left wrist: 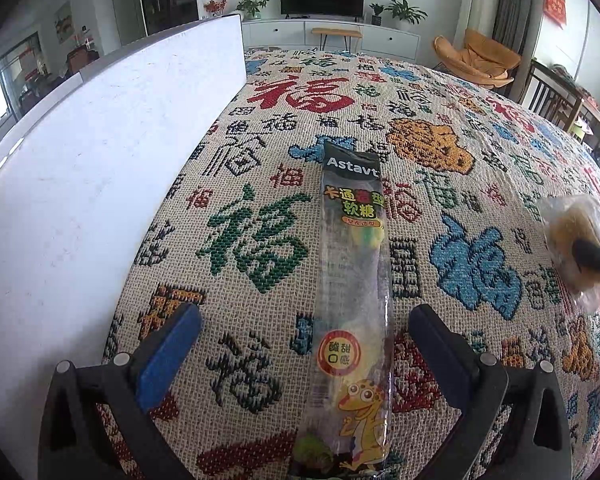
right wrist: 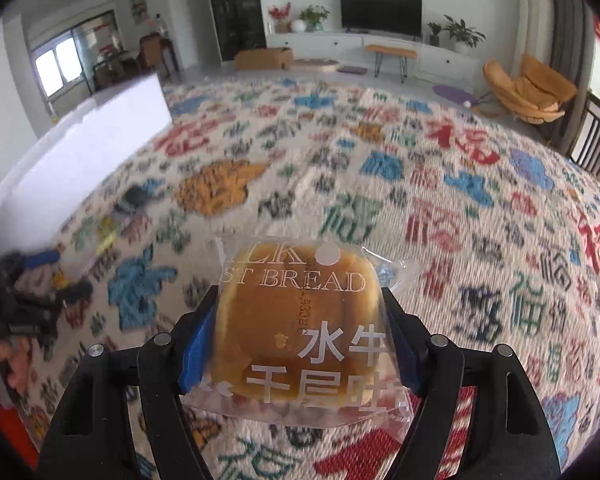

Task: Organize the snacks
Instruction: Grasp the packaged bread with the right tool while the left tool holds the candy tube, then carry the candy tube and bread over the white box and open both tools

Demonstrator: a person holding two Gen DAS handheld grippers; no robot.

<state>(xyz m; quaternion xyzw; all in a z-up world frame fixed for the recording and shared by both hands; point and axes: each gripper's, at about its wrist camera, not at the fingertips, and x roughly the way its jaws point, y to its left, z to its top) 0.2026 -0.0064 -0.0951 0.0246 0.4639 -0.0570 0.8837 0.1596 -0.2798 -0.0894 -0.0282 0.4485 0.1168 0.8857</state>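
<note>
A long gummy candy packet (left wrist: 354, 308) with a yellow gecko lies flat on the patterned cloth, lengthwise between the fingers of my left gripper (left wrist: 304, 344). The left gripper is open, its blue pads apart on either side of the packet, not touching it. My right gripper (right wrist: 298, 336) is shut on a packaged toast bread (right wrist: 300, 320) and holds it above the cloth. That bread (left wrist: 576, 240) also shows at the right edge of the left wrist view. The left gripper (right wrist: 32, 288) appears blurred at the left of the right wrist view.
A white box (left wrist: 100, 152) stands along the left side of the table; it also shows in the right wrist view (right wrist: 92, 136). The cloth (left wrist: 440, 128) with woven characters covers the table. An orange chair (right wrist: 528, 88) and TV stand are beyond the far edge.
</note>
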